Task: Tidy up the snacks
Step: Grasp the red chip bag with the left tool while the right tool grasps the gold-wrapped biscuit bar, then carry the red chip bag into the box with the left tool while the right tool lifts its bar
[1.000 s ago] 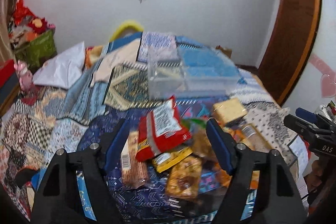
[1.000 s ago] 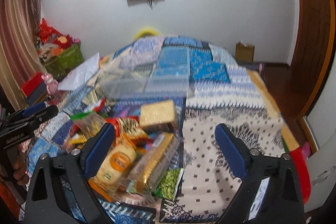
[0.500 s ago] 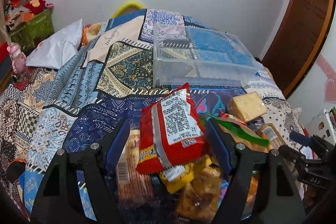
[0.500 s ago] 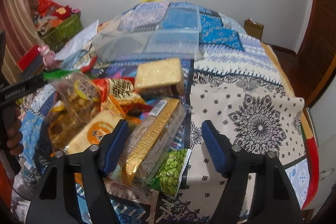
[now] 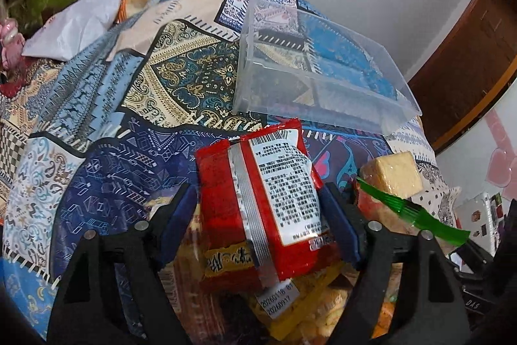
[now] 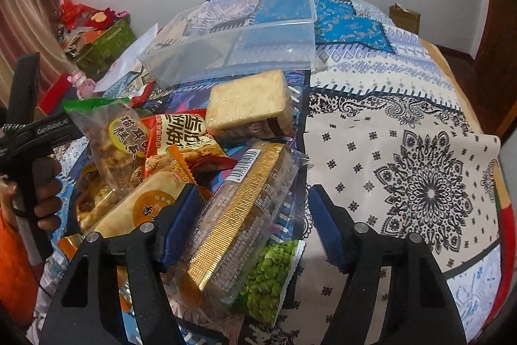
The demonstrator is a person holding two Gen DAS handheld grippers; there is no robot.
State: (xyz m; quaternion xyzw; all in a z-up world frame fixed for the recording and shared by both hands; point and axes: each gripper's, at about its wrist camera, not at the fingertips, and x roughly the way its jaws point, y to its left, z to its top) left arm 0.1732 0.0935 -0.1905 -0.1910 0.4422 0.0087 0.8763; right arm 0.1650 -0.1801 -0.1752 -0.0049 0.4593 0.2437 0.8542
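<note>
The snacks [image 6: 181, 151] all lie heaped on the quilt [image 6: 404, 151] just in front of the clear bin [image 6: 236, 37], which holds 0 packets. The left gripper [image 5: 258, 225] opens around the red packet [image 5: 258, 202]; the right gripper [image 6: 245, 222] closes around the gold-trimmed packet [image 6: 239, 215], not yet pinching.

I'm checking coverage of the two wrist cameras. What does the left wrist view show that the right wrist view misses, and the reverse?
Only the left wrist view: the printed back of the red foil snack packet between the left gripper jaws, which are opening, and a yellow pack beneath.

Only the right wrist view: the gold-banded clear biscuit pack between the closing right gripper jaws, a green pea packet, and a hand on the other gripper's handle.

Both: the clear plastic bin, the pale square cracker pack, the patchwork bedspread.
</note>
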